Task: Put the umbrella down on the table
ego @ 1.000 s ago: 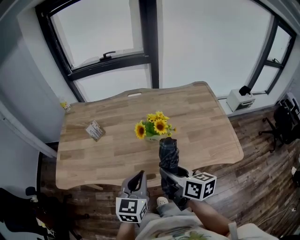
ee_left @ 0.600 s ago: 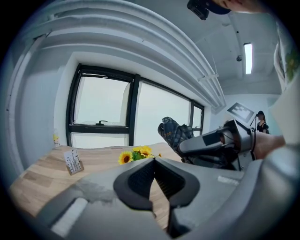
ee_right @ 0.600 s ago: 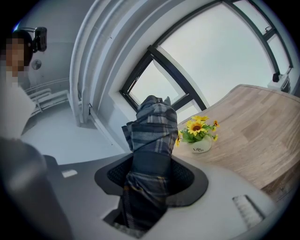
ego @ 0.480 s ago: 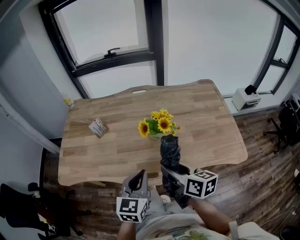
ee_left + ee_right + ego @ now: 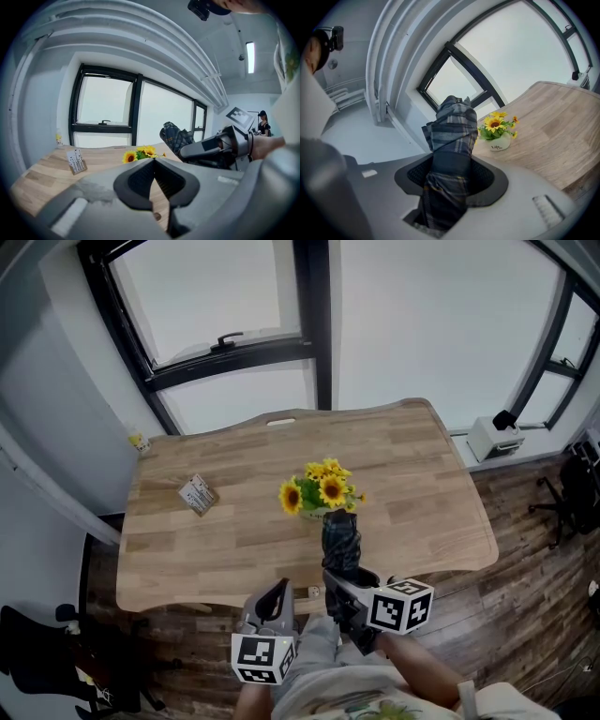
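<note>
The right hand-held gripper (image 5: 451,177) is clamping its jaws on the folded plaid umbrella (image 5: 451,131), holding it at the lower centre of the head view, poking out over the near edge of the tabletop (image 5: 225,545). The left hand-held gripper (image 5: 153,180), jaws together and empty, is hovering just to its left. A pot of sunflowers (image 5: 322,493) is standing just beyond the umbrella's tip.

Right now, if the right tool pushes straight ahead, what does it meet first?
Probably the sunflower pot, just beyond the umbrella the right tool grips; depth is unclear.
</note>
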